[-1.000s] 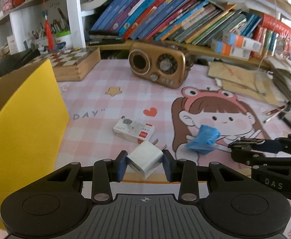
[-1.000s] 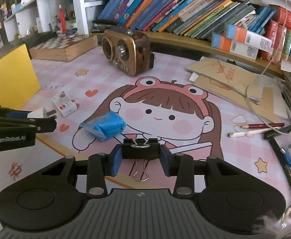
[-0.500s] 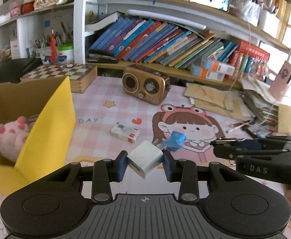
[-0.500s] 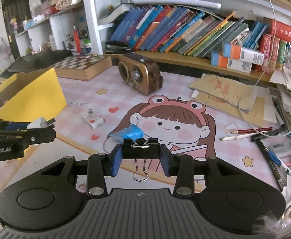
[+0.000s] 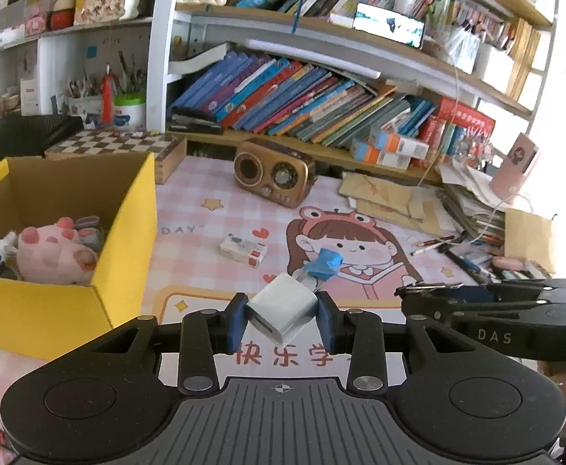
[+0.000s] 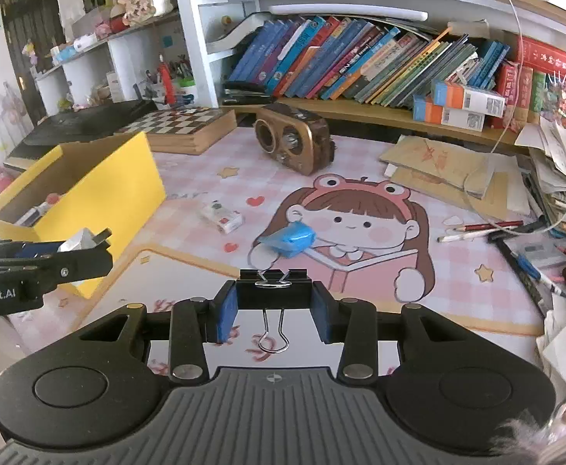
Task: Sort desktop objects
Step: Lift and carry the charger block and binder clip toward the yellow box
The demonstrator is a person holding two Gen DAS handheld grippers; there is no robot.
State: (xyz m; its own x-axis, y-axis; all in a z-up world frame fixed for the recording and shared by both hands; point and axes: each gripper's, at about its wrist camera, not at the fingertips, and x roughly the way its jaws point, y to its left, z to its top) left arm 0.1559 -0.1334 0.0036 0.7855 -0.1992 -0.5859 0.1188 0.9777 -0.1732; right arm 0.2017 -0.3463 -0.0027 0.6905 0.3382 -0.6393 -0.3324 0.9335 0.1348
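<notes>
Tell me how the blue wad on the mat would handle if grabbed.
The blue wad looks crumpled and soft, so it would probably squash rather than resist. It seems light for its bulk and may slide on the smooth mat if pushed. Its irregular shape makes rolling unlikely.

The counter (image 6: 205, 178) wears a pink checked mat (image 6: 453, 271) printed with a cartoon girl. Ahead of the right fingers (image 6: 226, 316) a crumpled blue wrapper (image 6: 289, 239) lies on her cheek; beyond it stands a brown retro radio (image 6: 292, 141). Ahead and left of them lies a small white-and-red box (image 6: 221, 217), and farther left sits a yellow cardboard box (image 6: 128, 186), with a wooden chessboard (image 6: 182, 130) behind it. Right of the fingers are pencils (image 6: 480, 230), pens and stacked papers.
</notes>
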